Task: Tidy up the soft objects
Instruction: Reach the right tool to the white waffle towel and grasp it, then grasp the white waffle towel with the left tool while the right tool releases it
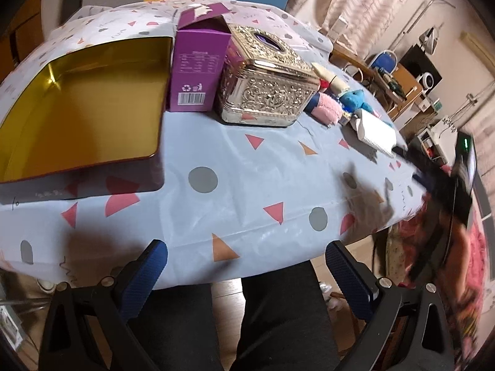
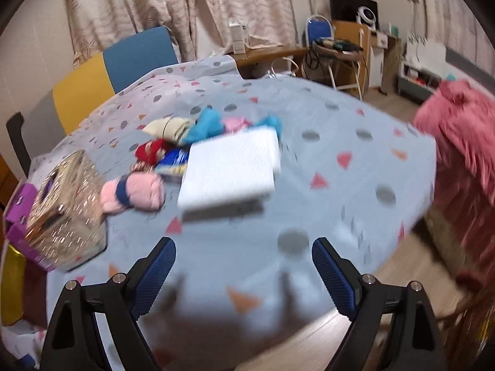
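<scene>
A heap of soft things lies on the patterned tablecloth: a pink plush with a navy band [image 2: 133,193], a red plush [image 2: 150,151], a cream cloth [image 2: 168,128], a blue plush [image 2: 205,125] and a pink piece [image 2: 233,123]. A white notepad [image 2: 232,170] lies against them. In the left wrist view the pink plush [image 1: 326,106] and the blue plush [image 1: 352,97] lie right of the ornate box. An open tin with a golden inside [image 1: 80,105] sits at the left. My left gripper [image 1: 247,266] and my right gripper [image 2: 244,272] are both open and empty near the table's front edge.
An ornate silver tissue box [image 1: 266,86] and an open purple carton [image 1: 198,68] stand between the tin and the soft things. Blue [image 2: 139,55] and yellow chairs stand behind the table. A pink cloth [image 2: 458,130] hangs at the right. Desks and clutter fill the room beyond.
</scene>
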`<action>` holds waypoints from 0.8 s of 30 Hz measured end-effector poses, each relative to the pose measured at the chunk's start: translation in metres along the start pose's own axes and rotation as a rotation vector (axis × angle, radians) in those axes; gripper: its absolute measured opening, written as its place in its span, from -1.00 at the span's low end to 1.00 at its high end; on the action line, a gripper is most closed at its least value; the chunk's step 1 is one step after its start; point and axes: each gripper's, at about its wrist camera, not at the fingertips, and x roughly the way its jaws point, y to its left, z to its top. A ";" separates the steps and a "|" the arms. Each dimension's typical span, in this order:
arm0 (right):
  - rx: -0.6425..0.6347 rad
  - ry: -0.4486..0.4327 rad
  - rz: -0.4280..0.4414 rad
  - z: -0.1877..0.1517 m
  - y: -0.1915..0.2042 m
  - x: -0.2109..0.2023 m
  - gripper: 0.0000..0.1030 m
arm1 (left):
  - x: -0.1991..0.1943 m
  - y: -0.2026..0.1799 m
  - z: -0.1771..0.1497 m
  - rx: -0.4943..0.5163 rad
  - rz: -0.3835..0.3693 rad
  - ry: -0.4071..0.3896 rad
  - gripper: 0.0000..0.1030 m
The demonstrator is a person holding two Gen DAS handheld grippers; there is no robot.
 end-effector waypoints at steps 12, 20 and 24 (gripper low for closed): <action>-0.112 0.016 -0.100 0.045 0.028 0.078 0.43 | 0.011 -0.008 0.009 0.020 0.018 0.010 1.00; -0.121 0.057 -0.031 0.022 0.013 0.085 -0.79 | 0.016 -0.018 0.012 0.038 0.007 0.007 1.00; -0.071 0.040 0.022 0.009 -0.003 0.067 -0.86 | 0.019 -0.026 0.018 0.052 0.003 0.001 1.00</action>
